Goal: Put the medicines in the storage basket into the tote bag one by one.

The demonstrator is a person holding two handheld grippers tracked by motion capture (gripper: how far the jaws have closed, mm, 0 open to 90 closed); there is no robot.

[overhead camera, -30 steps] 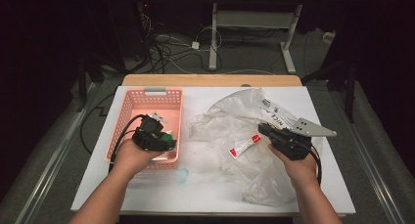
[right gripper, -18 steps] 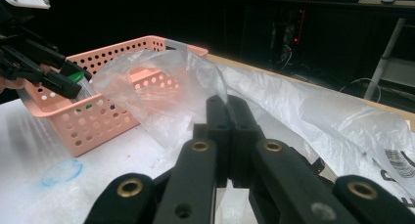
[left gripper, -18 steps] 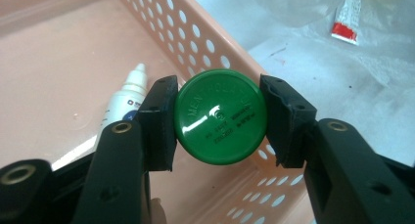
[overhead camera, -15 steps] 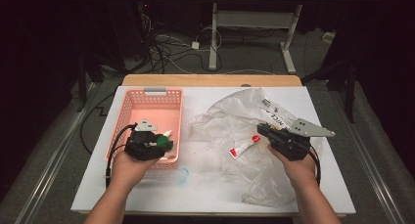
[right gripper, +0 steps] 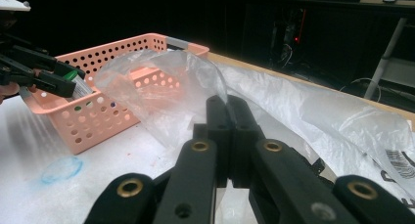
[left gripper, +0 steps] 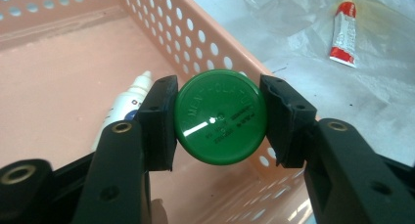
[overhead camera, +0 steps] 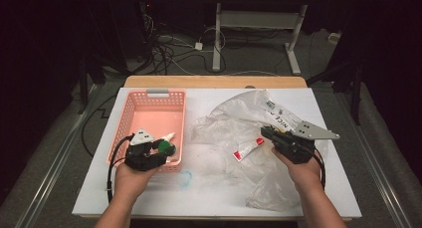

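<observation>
the left gripper [left gripper: 219,123] clamps a green round cap [left gripper: 220,117] between both jaws, over the near right corner of the pink basket [overhead camera: 149,113]. a white dropper bottle [left gripper: 128,102] lies inside, just beyond. the right gripper [right gripper: 227,119] has its jaws pressed together, pinching the clear plastic bag [overhead camera: 249,113]. a red-and-white tube [overhead camera: 248,149] rests on the bag between the grippers.

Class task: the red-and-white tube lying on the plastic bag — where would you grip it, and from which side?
Grip the tube across its flat white middle, coming straight down from above. It lies flat on the bag, with free space along both long sides.
</observation>
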